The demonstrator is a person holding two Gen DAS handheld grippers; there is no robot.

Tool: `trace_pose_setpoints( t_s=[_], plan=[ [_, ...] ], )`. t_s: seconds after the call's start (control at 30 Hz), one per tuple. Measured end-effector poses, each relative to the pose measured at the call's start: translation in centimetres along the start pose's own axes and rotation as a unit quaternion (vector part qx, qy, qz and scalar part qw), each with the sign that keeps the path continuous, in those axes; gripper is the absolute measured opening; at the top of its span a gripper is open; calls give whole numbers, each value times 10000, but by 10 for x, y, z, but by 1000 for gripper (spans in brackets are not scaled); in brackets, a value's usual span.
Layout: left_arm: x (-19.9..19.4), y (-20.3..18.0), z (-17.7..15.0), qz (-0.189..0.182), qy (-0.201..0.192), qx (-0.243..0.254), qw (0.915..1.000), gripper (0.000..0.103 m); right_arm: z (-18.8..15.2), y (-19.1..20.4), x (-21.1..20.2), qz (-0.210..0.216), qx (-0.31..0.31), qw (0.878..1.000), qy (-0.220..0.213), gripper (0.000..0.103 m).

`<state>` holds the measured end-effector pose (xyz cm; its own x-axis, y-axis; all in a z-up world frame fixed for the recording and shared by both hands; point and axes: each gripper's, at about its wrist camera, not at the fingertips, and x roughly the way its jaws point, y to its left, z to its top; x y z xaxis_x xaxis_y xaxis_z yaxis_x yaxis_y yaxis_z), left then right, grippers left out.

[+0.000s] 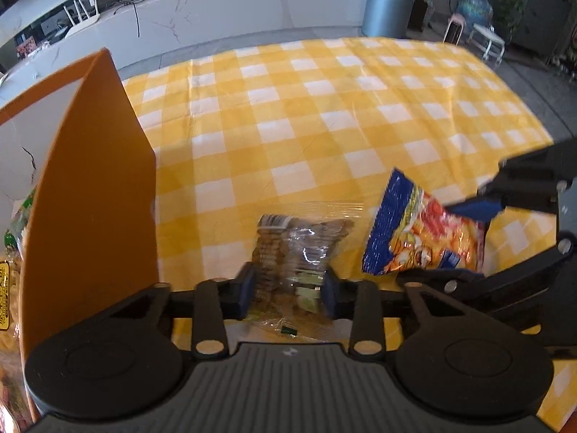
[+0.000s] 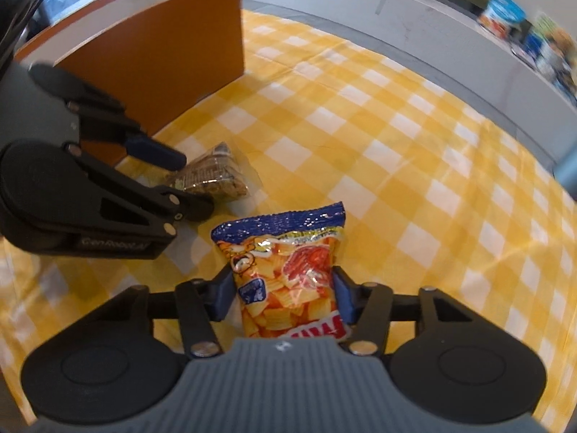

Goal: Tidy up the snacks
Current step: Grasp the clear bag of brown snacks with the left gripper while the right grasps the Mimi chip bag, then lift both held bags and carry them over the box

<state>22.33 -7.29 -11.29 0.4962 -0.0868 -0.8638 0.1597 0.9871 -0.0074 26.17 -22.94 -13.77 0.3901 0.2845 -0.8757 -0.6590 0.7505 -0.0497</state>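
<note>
A clear packet of brown snacks (image 1: 303, 249) lies on the yellow checked tablecloth (image 1: 324, 108), just right of the orange box (image 1: 93, 198). My left gripper (image 1: 287, 294) is shut on the packet's near end, both blue pads pressing its sides. To the right, a blue and orange chip bag (image 1: 422, 231) sits tilted in my right gripper (image 1: 438, 243). In the right wrist view the chip bag (image 2: 285, 252) stands between the blue pads of my right gripper (image 2: 283, 297), which is shut on its lower half. My left gripper (image 2: 187, 184) holds the clear packet (image 2: 212, 176) there, by the orange box (image 2: 162, 57).
The orange box's open top shows other snack bags (image 1: 10, 252) at its left side. The checked cloth (image 2: 396, 126) stretches far and right. Beyond the table stand a white counter (image 1: 216, 11), a grey bin (image 1: 389, 3) and plants.
</note>
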Motion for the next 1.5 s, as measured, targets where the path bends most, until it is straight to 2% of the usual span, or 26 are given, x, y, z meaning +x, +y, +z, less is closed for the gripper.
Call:
trace_pose_setpoints(
  t_s=[0.1, 0.47, 0.83, 1.13, 1.5],
  plan=[
    [-5, 3, 2, -267, -20, -246, 9993, 31, -3, 0, -5, 23, 327, 9995, -3, 47],
    [-32, 6, -8, -689, -298, -659, 9950, 27, -12, 12, -36, -93, 759, 9969, -155, 45],
    [-94, 3, -9, -1084, -862, -990, 9854, 27, -19, 26, -86, -311, 978, 9935, -492, 44],
    [-146, 11, -9, -972, -1308, -1080, 9807, 27, -6, 48, -131, -332, 1198, 9878, -934, 44],
    [-185, 59, -3, -374, -1878, -1323, 9725, 26, 46, 87, -147, -305, 1318, 9789, -1534, 44]
  ],
)
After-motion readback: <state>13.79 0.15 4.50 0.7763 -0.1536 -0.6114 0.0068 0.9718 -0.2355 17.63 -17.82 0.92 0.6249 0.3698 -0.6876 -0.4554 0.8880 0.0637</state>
